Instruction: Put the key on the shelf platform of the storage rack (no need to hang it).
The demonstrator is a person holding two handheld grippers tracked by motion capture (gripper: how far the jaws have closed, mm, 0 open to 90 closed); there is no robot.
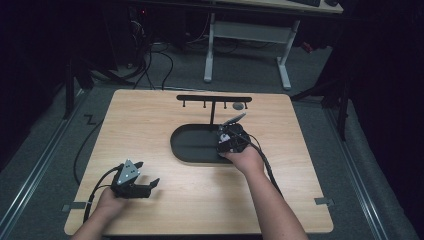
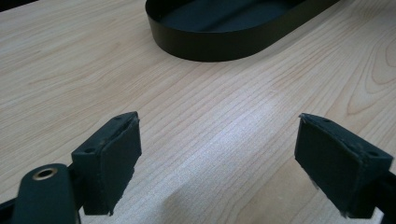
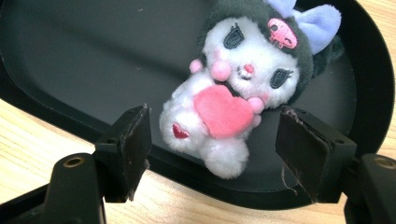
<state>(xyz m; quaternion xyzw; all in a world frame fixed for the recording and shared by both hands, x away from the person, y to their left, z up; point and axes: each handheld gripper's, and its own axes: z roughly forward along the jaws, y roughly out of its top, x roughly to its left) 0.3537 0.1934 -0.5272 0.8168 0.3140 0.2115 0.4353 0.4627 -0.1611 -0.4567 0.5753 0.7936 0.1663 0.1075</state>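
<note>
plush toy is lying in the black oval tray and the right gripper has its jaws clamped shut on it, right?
Not quite. The plush toy does lie in the black oval tray, but the right gripper is not clamped on it: its jaws stand apart on either side of the toy with a gap between each pad and the fur. The right gripper view shows this.

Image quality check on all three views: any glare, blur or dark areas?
High view: table evenly lit, surroundings near black, image soft. Left gripper view: pale sheen on the wood between the jaws, black tray sharp, jaw pads slightly soft. Right gripper view: plush toy sharp and bright, tray interior dark, no glare.
</note>
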